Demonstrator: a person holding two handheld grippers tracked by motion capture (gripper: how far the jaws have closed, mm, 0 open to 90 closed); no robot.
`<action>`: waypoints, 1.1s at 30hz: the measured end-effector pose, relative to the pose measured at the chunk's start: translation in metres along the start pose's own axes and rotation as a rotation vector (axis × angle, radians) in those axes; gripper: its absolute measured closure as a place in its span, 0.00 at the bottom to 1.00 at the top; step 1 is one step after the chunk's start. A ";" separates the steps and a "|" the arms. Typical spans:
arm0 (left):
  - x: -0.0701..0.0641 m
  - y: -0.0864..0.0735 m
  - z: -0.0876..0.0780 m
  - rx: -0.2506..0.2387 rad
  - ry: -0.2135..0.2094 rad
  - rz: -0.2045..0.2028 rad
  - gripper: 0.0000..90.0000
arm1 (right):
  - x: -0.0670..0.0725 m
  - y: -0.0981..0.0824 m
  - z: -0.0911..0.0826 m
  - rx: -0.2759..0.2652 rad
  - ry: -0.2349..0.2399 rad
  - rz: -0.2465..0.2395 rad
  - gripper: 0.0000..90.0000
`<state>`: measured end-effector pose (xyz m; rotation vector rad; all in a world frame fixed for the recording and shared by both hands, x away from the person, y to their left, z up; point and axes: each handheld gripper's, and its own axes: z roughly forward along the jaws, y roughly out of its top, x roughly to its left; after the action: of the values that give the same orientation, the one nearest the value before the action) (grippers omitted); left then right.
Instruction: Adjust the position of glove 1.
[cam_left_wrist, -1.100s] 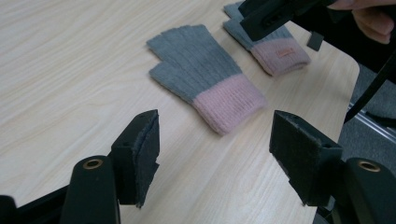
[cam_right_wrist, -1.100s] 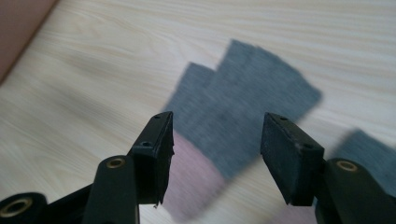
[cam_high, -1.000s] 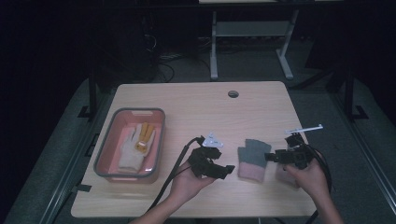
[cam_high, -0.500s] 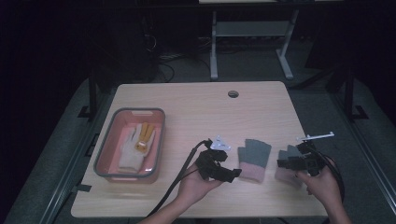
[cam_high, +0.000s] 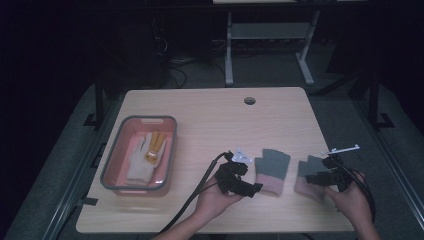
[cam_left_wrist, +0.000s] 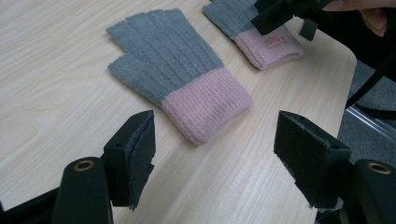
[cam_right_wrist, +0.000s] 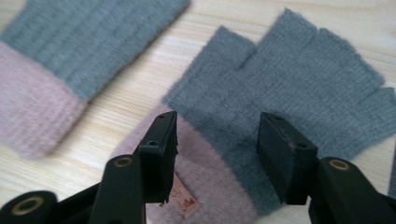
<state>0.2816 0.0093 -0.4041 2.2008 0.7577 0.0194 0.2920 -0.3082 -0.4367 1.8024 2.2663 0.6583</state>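
Two fingerless knitted gloves, grey over the hand with a pink ribbed cuff, lie flat on the pale wooden surface (cam_high: 210, 120) near its front edge, side by side and apart. The left glove (cam_high: 272, 171) has its finger stubs pointing away. The right glove (cam_high: 306, 175) carries a small label on its cuff.

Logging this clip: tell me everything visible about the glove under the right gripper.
The right glove is a fingerless knit, grey over the hand with a pink cuff bearing a small sewn tag. It lies flat on the table, apart from its twin. The right gripper hovers over where grey meets pink, jaws just been closing, pads not yet pressing it.
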 end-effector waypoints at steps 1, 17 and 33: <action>0.000 0.000 0.000 0.007 -0.001 0.008 0.33 | 0.001 -0.001 0.002 0.017 -0.016 -0.011 0.54; -0.003 -0.005 0.005 0.005 -0.005 -0.010 0.32 | -0.001 -0.003 0.008 0.039 0.046 0.024 0.80; 0.006 -0.005 -0.004 -0.011 0.015 -0.026 0.33 | 0.002 -0.002 -0.008 0.009 0.063 0.025 0.92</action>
<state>0.2827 0.0179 -0.4064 2.1823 0.7926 0.0269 0.2866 -0.3087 -0.4302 1.8426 2.2938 0.7200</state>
